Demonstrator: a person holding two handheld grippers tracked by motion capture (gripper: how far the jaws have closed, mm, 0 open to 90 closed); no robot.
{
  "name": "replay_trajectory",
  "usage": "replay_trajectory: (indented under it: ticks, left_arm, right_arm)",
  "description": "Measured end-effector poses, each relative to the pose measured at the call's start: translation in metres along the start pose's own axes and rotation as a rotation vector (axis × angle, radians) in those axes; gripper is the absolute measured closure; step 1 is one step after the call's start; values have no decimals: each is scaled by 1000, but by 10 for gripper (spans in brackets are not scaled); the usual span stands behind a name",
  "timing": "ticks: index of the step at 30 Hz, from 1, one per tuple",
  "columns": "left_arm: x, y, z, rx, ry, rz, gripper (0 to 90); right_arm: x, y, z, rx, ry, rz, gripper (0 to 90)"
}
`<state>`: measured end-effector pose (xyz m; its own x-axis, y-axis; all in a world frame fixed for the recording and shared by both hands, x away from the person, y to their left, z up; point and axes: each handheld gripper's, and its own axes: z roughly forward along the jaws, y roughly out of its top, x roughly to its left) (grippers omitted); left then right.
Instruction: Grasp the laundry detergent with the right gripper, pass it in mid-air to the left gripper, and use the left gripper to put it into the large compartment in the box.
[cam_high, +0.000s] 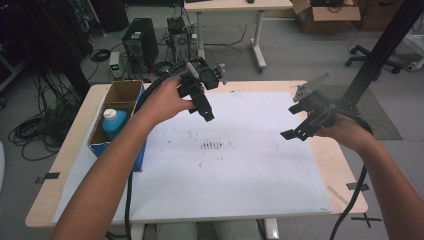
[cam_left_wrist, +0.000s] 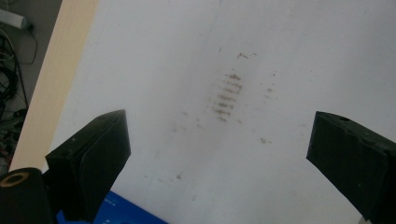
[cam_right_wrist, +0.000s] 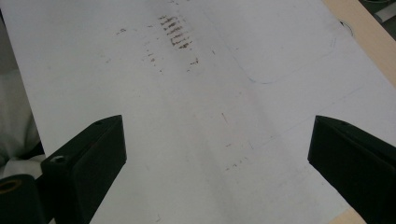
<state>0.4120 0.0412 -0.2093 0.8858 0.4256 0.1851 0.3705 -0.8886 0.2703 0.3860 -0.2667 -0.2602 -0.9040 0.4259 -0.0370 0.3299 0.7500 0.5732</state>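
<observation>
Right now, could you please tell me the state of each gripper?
Left gripper: open, holding nothing, above the white sheet.
Right gripper: open, holding nothing.

I find no readable text, label, brand, number or sign on anything before me. The white sheet (cam_high: 240, 165) carries only brown smudges (cam_high: 211, 145) in short rows, which form no letters. The blue box edge (cam_left_wrist: 126, 214) seen in my left gripper view bears faint pale print, too blurred to read. The bottle (cam_high: 113, 122) in the cardboard box (cam_high: 120, 92) shows no legible label.
</observation>
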Motion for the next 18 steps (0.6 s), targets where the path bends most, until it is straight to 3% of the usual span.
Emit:
replay_trajectory:
  ticks: [18]
  left_arm:
    - [-1, 5, 1, -5, -2, 2, 67]
  right_arm:
    - [0, -5, 0, 2, -4, 1, 40]
